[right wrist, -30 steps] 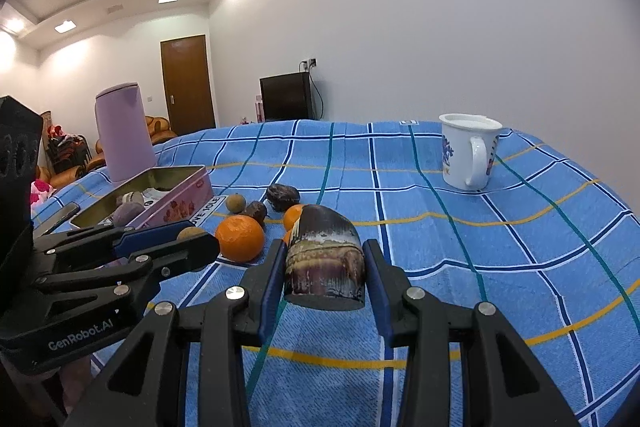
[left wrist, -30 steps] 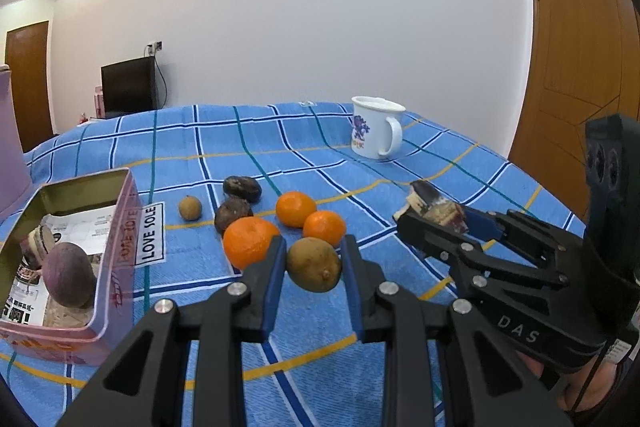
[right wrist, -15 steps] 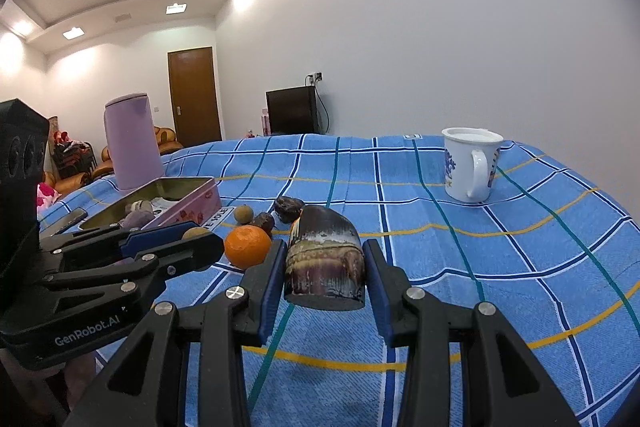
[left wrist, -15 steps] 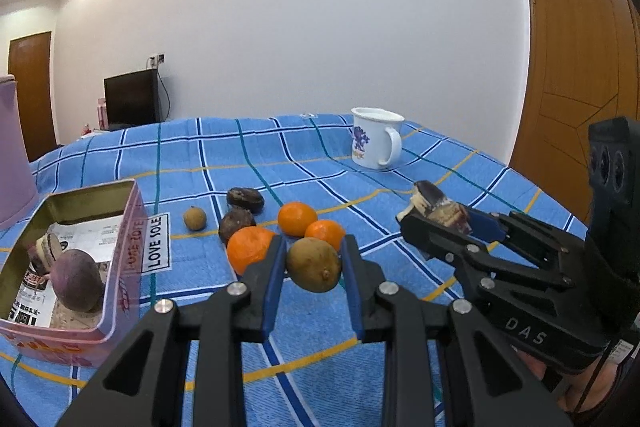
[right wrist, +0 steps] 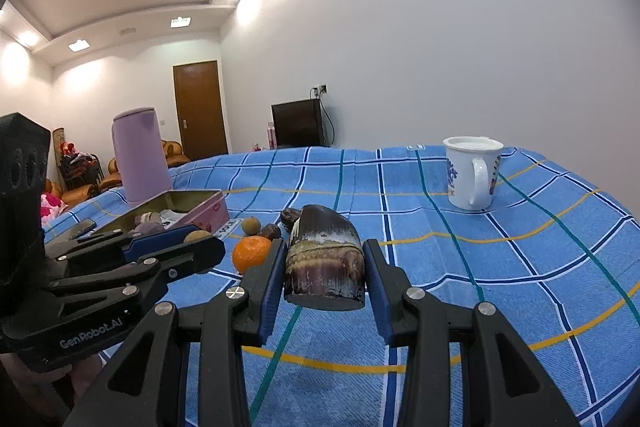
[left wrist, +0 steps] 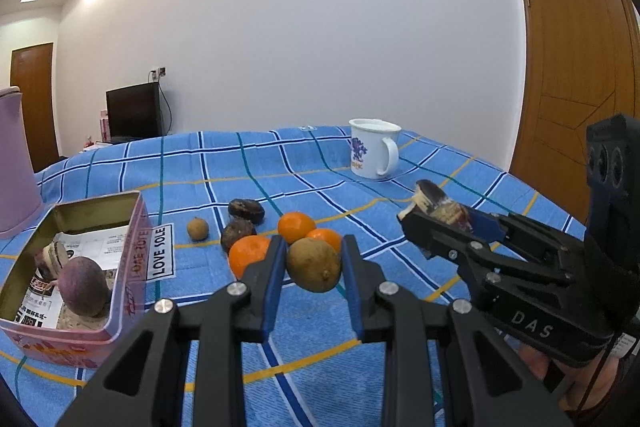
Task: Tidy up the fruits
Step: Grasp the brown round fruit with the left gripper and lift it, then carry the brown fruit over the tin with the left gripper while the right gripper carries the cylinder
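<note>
Both grippers hang above the blue checked cloth (left wrist: 304, 163), each with something clamped in it. The left gripper (left wrist: 313, 261) pinches a small brown round fruit (left wrist: 313, 264) between its blue pads, just near of three oranges (left wrist: 250, 253). To its right, the right gripper (right wrist: 323, 277) is closed on a dark, cut banana stub (right wrist: 324, 259). The pink tin (left wrist: 132, 255) sits at the left, a purple fruit (left wrist: 82, 285) inside. A white mug (left wrist: 373, 148) stands far right.

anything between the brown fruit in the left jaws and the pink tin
Nothing visible does. The left gripper holds the brown fruit above the cloth, and the pink tin sits open to its left; the oranges lie beyond, not in between.
</note>
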